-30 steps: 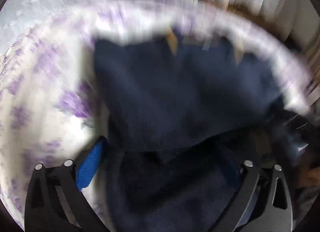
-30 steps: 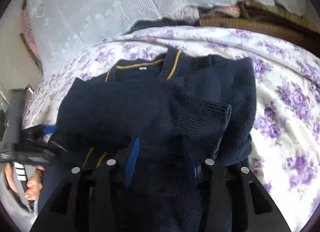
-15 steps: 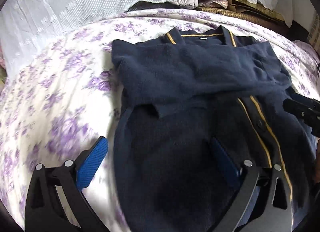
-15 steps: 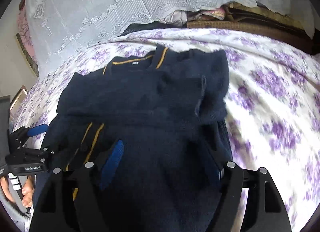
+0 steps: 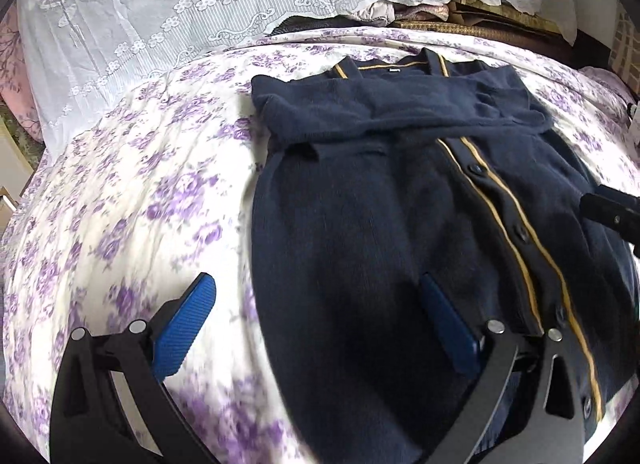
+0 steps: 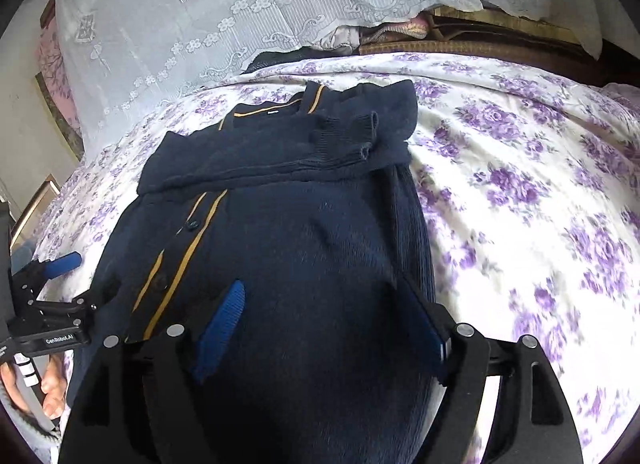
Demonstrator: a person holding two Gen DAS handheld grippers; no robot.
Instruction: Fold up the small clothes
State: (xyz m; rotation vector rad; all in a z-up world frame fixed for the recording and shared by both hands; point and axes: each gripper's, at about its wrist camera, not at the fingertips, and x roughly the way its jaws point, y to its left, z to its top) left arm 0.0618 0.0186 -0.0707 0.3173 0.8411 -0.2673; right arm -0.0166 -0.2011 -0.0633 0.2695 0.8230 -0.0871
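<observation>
Left gripper (image 5: 316, 316) is hanging with jaws wide, holding nothing: its left pad is sitting over the bedsheet (image 5: 132, 192), its right pad over the cardigan (image 5: 360, 224), straddling the garment's left edge near the hem. Contact with the fabric: can't tell.

Right gripper (image 6: 324, 328) is likewise spread wide and gripping nothing; both pads are sitting over the cardigan's (image 6: 304, 248) lower right panel, the right pad roughly at the side seam. Looks like hovering, or at most resting on the knit.

Outward: the navy cardigan with yellow placket trim is lying front-up and buttoned on the floral bedsheet (image 6: 520, 192), collar pointing to the far side. Both sleeves (image 6: 280, 148) are lying folded across the chest, with a cuff (image 6: 352, 132) ending up near the right shoulder. White lace cloth (image 5: 200, 12) is hanging beyond the bed.

Progress, my read: sleeve folds are done; the body fold is still pending, hem up toward the collar. Both grippers are sitting near the hem end, so that's probably the next grab. Roughly halfway.
</observation>
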